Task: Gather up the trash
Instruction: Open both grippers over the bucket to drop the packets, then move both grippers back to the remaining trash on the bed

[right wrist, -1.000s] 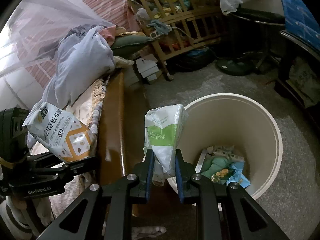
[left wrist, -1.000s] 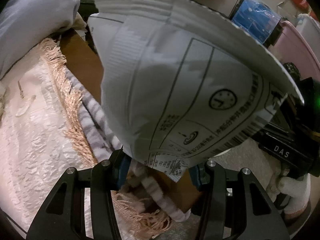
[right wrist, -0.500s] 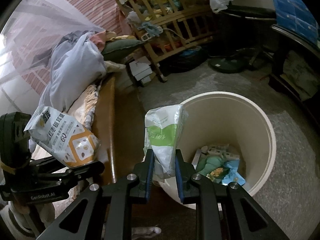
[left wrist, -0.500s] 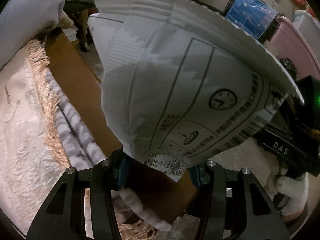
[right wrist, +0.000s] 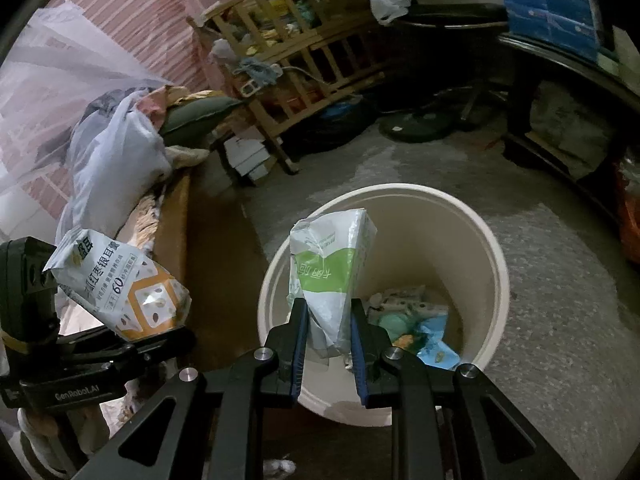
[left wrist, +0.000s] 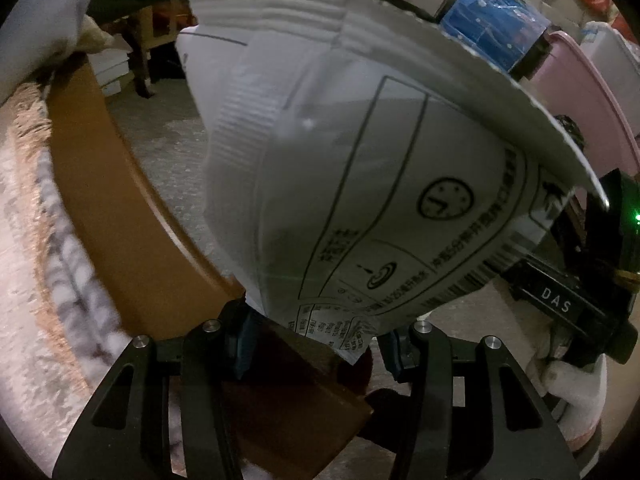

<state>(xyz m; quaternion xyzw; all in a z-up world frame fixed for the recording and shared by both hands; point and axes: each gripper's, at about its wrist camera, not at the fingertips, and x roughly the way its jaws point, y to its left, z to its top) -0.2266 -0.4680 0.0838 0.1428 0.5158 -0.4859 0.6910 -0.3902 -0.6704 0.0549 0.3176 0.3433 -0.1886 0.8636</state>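
Note:
A large white snack bag (left wrist: 360, 184) with printed panels fills the left wrist view, its lower end pinched in my left gripper (left wrist: 316, 340), which is shut on it. The right wrist view shows that same bag's white and orange front (right wrist: 120, 292) at the lower left, held out from the left gripper (right wrist: 160, 340). My right gripper (right wrist: 329, 340) is shut on a crumpled white and green wrapper (right wrist: 332, 272), held over the near rim of a cream round bin (right wrist: 496, 280). Several wrappers (right wrist: 416, 320) lie at the bin's bottom.
A brown wooden bed edge (right wrist: 176, 240) with fringed bedding (left wrist: 36, 240) runs left of the bin. A wooden crib (right wrist: 304, 52) full of clutter stands behind, with white boxes (right wrist: 248, 160) at its foot. A fan base (right wrist: 416, 128) and dark furniture (right wrist: 560, 80) lie right, with grey floor between.
Both grippers have moved off the bed toward the bin, each still holding its wrapper. The bin now sits directly under the right gripper, and more floor shows behind the left bag.

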